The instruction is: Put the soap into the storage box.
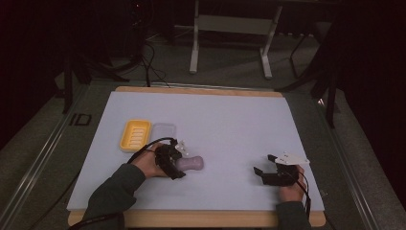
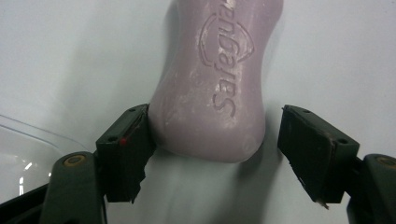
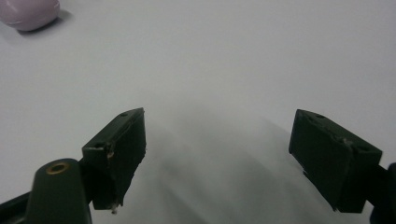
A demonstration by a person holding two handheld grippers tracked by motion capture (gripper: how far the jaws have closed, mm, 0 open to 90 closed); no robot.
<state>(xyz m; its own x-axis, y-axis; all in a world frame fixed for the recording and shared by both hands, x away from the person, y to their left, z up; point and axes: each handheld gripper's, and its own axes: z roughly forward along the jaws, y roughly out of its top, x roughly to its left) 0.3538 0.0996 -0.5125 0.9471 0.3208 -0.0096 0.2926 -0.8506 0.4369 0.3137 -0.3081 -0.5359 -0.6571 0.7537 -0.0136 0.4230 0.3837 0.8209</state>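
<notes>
Soap and left fingers: we see the lilac soap bar (image 2: 212, 79) lying flat on the worktop (image 1: 230, 120) with its near end between the fingers (image 2: 125, 149) of the left gripper (image 1: 173, 160); one finger touches its side, the other stands just apart, so the fingers are spread and not yet clamped.
Long axis: the bar runs straight away from the left gripper, along the line of its fingers, stamped face up.
Nearer hand: the left, by far; we judge that a squeeze across the narrow width is all the coming move needs.
Right gripper: the right gripper (image 1: 277, 173) rests on the worktop well apart from the bar, its fingers (image 3: 116, 154) wide apart and holding nothing; the soap shows far off at the corner of its view.
Around: a yellow soap tray (image 1: 135, 134) and a clear lid (image 1: 163, 130) lie side by side just beyond the left hand (image 1: 146, 163).
In the way: nothing lies between bar and tray that we can see.
</notes>
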